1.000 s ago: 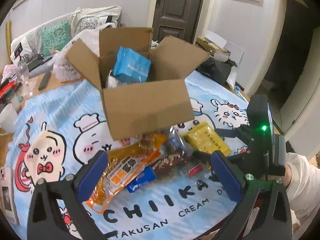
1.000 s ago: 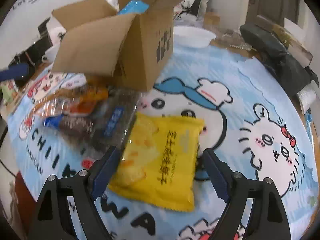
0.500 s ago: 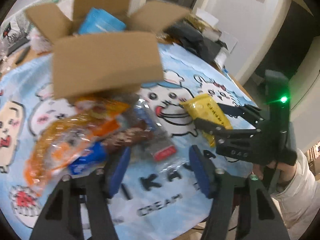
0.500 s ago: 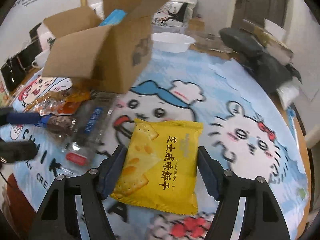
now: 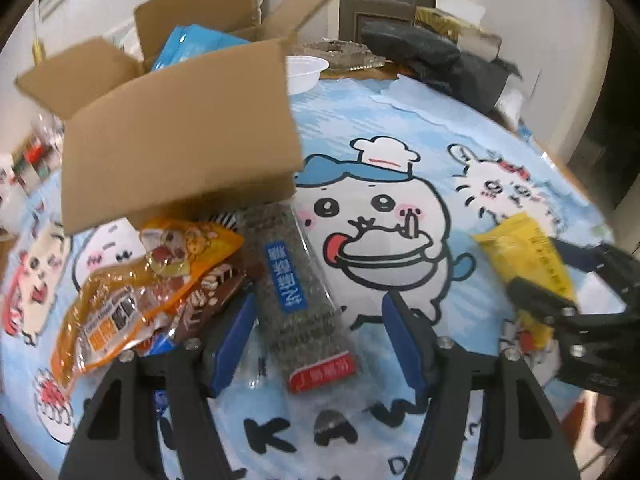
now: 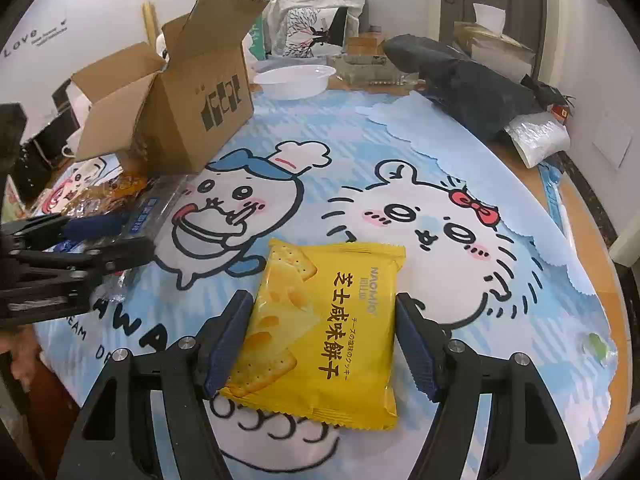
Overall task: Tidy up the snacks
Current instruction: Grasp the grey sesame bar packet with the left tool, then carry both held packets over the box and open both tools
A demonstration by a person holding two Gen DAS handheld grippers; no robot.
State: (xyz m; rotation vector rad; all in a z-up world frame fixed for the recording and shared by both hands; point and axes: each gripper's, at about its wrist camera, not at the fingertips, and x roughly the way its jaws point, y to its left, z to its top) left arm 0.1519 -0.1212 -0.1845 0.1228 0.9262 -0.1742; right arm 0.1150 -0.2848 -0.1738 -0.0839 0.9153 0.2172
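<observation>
looks like the pickup step: right gripper (image 6: 320, 344) has closed to straddle the yellow cracker pack (image 6: 324, 328) on the tablecloth (image 6: 500, 208), left gripper (image 5: 316, 340) half open over the dark snack bar (image 5: 304, 300), next squeeze, then lift toward the box (image 6: 188, 108).

The left gripper (image 5: 318, 340) points down at a dark seaweed packet (image 5: 298, 296) with a blue label; its jaws have just been opening a little and straddle the packet without clearly pressing it. At nine o'clock of the packet lie an orange snack bag (image 5: 132, 288) and a brown chocolate wrapper (image 5: 212, 288). An open cardboard box (image 5: 176, 136) at eleven o'clock holds a blue packet (image 5: 192, 46). At three o'clock the right gripper (image 5: 560, 280) flanks a yellow cracker packet (image 5: 528, 252) on the cartoon-printed tabletop (image 5: 400, 120).
</observation>
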